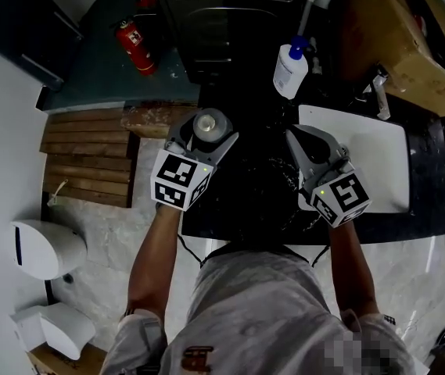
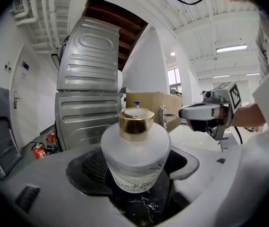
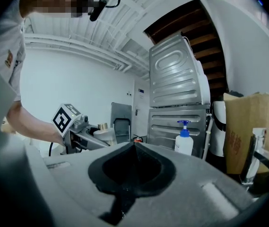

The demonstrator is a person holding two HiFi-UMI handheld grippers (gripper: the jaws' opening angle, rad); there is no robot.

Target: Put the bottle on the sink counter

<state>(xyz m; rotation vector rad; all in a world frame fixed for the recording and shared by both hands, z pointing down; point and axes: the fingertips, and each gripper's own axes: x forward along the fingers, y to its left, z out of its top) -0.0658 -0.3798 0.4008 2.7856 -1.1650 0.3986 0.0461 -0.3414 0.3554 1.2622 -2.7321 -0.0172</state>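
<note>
Bench: the black marble bench (image 1: pixel 245 201) runs left to right just in front of the person, with white veins showing under the left tongs.
Cabinet: a ribbed grey metal cabinet (image 1: pixel 230 22) stands on the far side of the bench.
Box: a brown cardboard box (image 1: pixel 394 37) sits at the far right, behind the basin.
Basin: a white rectangular sink basin (image 1: pixel 378 162) is set into the right part of the bench.
Slats: a brown wooden slat platform (image 1: pixel 89 158) lies on the floor to the left of the bench.
Left tongs: the left tongs (image 1: pixel 205 131) are over the far left corner of the bench, clamped on the bottle's body from both sides.
Right tongs: the right tongs (image 3: pixel 134 148) have their jaws pressed together with nothing between them, over the bench just left of the basin.
Pump bottle: a white pump bottle with a blue head (image 1: pixel 290 70) stands upright on the far edge of the bench.
Extinguisher: a red fire extinguisher (image 1: pixel 134 45) is on the floor at the far left.
Task bottle: the frosted glass bottle with a gold cap (image 2: pixel 135 155) is upright between the left tongs' jaws, directly above the marble; whether its base touches the bench I cannot tell.
Tap: a chrome tap (image 1: pixel 380 92) stands at the far edge of the basin.
</note>
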